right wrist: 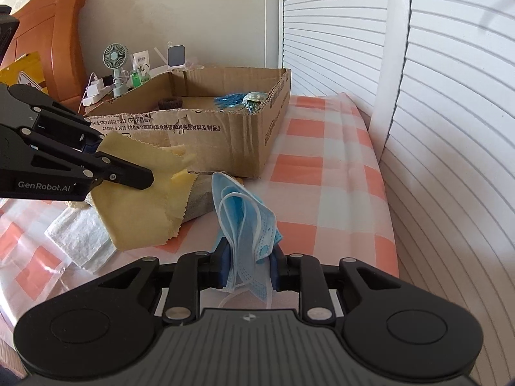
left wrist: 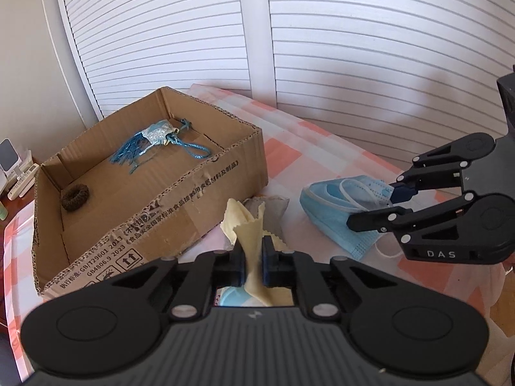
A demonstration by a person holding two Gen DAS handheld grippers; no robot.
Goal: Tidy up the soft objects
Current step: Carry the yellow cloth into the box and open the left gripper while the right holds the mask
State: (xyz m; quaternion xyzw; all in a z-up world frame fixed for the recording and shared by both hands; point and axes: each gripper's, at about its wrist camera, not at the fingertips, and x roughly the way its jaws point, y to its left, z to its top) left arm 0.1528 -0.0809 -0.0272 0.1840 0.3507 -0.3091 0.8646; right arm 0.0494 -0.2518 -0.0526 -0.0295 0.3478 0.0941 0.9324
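Checked bedcover [right wrist: 305,167]: left claw [left wrist: 252,267] pinches yellow cloth [left wrist: 248,225], right claw [right wrist: 249,265] blue mask [right wrist: 244,215]; box [left wrist: 193,186] probably unobstructed.

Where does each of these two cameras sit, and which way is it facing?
Left wrist: rides the left gripper, shut on the yellow cloth, facing the cardboard box and louvered doors; the right gripper enters from the right.
Right wrist: rides the right gripper, shut on the blue face mask, facing the box's printed side and the bedside clutter; the left gripper enters from the left.
Shared: box, cloth, mask, checkered cover, both grippers.
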